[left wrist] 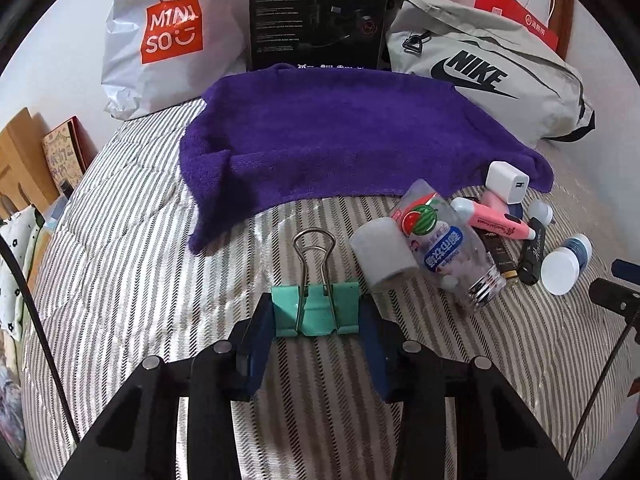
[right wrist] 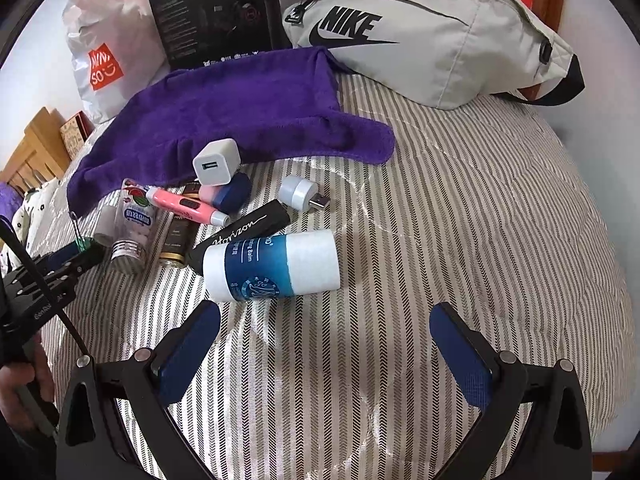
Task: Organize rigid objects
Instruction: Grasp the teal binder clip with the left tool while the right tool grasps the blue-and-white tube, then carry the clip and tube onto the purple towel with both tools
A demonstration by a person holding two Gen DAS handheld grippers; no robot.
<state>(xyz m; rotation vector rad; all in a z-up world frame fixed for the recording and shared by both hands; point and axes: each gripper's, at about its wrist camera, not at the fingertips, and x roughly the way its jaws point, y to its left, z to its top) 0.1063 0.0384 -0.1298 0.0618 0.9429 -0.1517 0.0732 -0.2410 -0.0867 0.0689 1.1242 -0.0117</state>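
Binder clip (left wrist: 316, 310), teal metal, is clamped by its two side edges between the fingers of the left gripper (left wrist: 316, 316), just above the striped bed (left wrist: 120, 280). Clip is light and stiff; painted faces may be slippery, so hold the flat body, not the wire handles. Right gripper (right wrist: 324, 344) fingers stand wide apart, empty, near the balm stick (right wrist: 272, 266). Loose items crowd beside the purple towel (left wrist: 340, 136), which lies clear.

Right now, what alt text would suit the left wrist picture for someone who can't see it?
The left gripper clamps a green binder clip above a striped bedspread. A purple towel lies beyond, with small toiletries piled at right.
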